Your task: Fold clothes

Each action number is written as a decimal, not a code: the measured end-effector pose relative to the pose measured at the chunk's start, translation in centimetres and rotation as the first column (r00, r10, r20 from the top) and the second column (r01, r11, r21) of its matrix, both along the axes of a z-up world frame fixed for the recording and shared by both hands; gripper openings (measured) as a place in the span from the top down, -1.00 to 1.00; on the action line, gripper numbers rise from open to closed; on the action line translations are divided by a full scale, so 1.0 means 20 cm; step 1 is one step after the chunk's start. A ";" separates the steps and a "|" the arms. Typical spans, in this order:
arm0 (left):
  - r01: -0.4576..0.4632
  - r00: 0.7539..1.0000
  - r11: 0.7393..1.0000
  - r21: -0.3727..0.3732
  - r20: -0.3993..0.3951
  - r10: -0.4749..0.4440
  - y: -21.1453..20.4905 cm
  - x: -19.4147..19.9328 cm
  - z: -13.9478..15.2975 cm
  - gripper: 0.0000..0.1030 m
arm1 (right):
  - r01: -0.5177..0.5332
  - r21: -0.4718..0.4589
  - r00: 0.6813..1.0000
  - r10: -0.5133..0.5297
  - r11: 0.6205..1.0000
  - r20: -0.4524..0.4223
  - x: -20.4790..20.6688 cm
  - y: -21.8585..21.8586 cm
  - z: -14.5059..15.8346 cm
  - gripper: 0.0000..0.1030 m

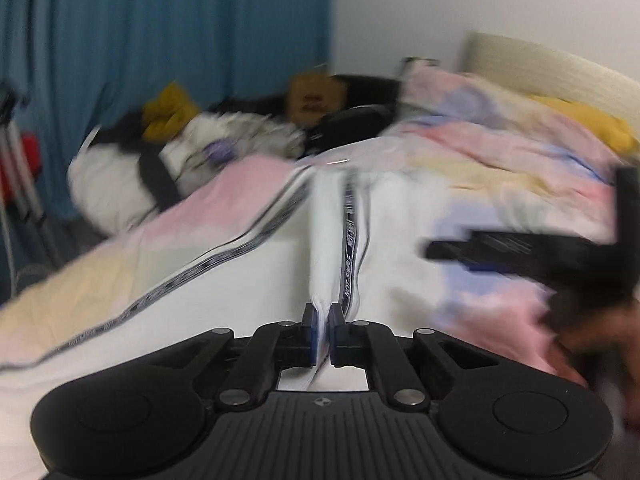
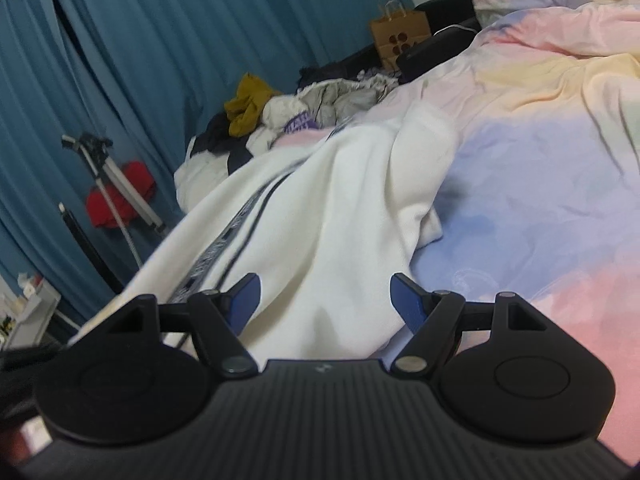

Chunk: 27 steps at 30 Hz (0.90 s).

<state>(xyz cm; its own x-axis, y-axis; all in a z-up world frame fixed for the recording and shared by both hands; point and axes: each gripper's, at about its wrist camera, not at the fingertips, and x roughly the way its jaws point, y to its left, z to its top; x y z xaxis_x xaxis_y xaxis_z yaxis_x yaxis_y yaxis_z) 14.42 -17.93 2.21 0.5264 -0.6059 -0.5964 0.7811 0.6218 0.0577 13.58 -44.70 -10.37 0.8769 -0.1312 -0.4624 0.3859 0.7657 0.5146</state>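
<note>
A white garment [image 1: 224, 296] with a dark lettered stripe lies spread on a pastel bedspread [image 1: 500, 152]. My left gripper [image 1: 325, 322] is shut on a raised fold of that white cloth, which stands up between its pads. The left wrist view is motion-blurred. My right gripper appears there as a dark blurred shape [image 1: 532, 256] at the right, above the bed. In the right wrist view my right gripper [image 2: 325, 300] is open, with the white garment [image 2: 320, 208] lying beneath and ahead of its blue-padded fingers [image 2: 406, 300], nothing held between them.
A heap of unfolded clothes [image 2: 280, 116], white, dark and mustard, sits at the bed's far end near a brown paper bag [image 2: 398, 34]. Blue curtains [image 2: 160, 40] hang behind. A tripod [image 2: 116, 184] and a red item [image 2: 116, 196] stand left of the bed.
</note>
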 end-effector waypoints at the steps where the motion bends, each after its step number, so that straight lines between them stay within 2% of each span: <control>1: 0.022 1.000 1.000 0.002 -0.010 -0.022 0.01 -0.07 0.00 0.94 | 0.011 0.014 1.000 -0.011 1.000 0.006 -0.02 -0.02 0.01 -0.44; 3: 0.054 0.997 0.998 0.008 -0.047 -0.054 0.05 -0.22 -0.04 0.94 | 0.032 0.047 0.999 -0.033 0.998 0.020 -0.06 -0.06 0.02 -0.44; 7: 0.131 0.989 0.988 0.085 -0.078 -0.125 0.10 -0.49 -0.25 0.94 | 0.087 0.122 0.995 -0.093 0.989 0.039 -0.14 -0.16 0.03 -0.46; 10: 0.096 0.985 0.993 0.069 -0.147 -0.085 0.15 -0.53 -0.42 0.94 | 0.074 0.169 0.996 -0.082 0.983 0.036 -0.15 -0.19 0.03 -0.46; 12: 0.058 0.984 0.997 0.043 -0.170 -0.050 0.18 -0.53 -0.49 0.94 | 0.038 0.170 0.999 -0.044 0.985 0.032 -0.13 -0.18 0.04 -0.46; 15: 0.026 0.979 1.000 0.000 -0.201 -0.026 0.22 -0.51 -0.51 0.93 | -0.036 0.108 0.999 0.034 0.993 0.028 -0.09 -0.10 0.07 -0.46; 18: 0.022 0.977 0.999 -0.029 -0.211 -0.028 0.25 -0.48 -0.50 0.92 | -0.192 -0.025 0.981 0.192 0.981 -0.008 0.03 0.05 0.10 -0.46; 19: 0.019 0.976 0.999 -0.038 -0.218 -0.027 0.25 -0.48 -0.50 0.92 | -0.238 -0.069 0.971 0.236 0.969 -0.031 0.08 0.10 0.10 -0.46; 23: 0.007 0.971 0.998 -0.066 -0.239 -0.022 0.27 -0.49 -0.52 0.92 | -0.322 -0.235 0.947 0.306 0.917 -0.102 0.30 0.25 0.05 -0.44; 27: 0.001 0.968 0.997 -0.080 -0.250 -0.021 0.28 -0.49 -0.54 0.92 | -0.395 -0.383 0.918 0.348 0.835 -0.189 0.50 0.38 0.00 -0.43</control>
